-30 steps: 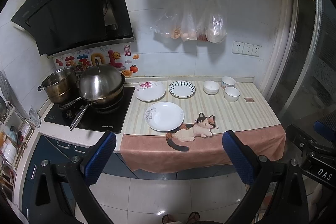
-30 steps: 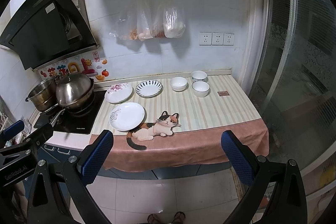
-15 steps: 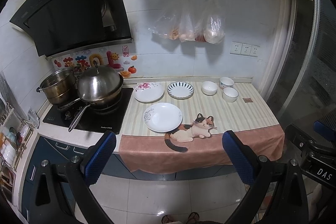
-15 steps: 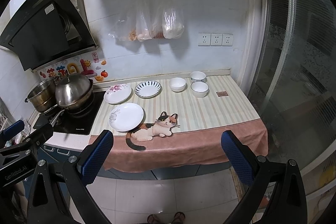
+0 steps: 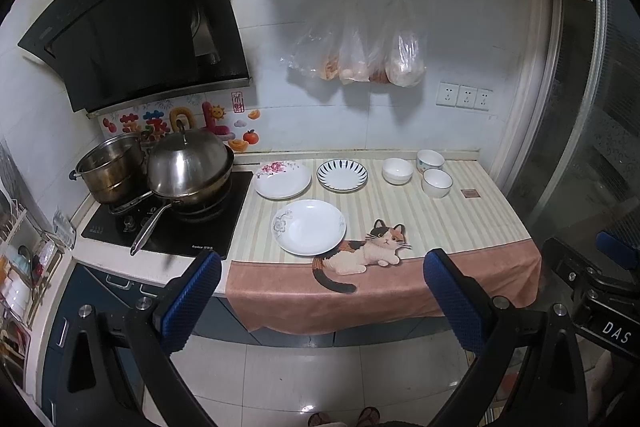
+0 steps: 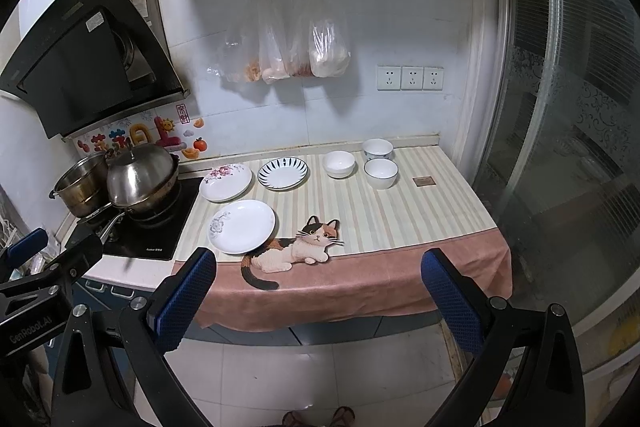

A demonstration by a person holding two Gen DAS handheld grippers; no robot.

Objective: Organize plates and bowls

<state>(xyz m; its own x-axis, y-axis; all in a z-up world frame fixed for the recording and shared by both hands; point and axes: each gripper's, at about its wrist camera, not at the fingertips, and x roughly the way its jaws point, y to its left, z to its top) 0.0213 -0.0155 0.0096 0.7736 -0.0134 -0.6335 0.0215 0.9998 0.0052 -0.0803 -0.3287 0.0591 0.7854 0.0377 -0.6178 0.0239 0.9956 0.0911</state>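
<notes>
- Across the countertop, on the striped cat-print cloth, the crockery lies well apart from both grippers, toward 12 o'clock of each; nothing is stacked yet.
- Largest and nearest is the white plate with a grey flower, at about 11 o'clock of the left gripper and further left, about 10 o'clock, of the right gripper; I judge the left hand the nearer one.
- Behind it stand the pink-flowered plate and the blue-striped plate, side by side.
- Smaller still, three bowls cluster at 1 o'clock: a plain bowl, a rear bowl and a front bowl, closer to the right gripper's line.
- Both grippers stand wide open, holding nothing, out over the floor.
- Only the left view shows the shelf rack by the stove; only the right view shows the left gripper's body.
</notes>
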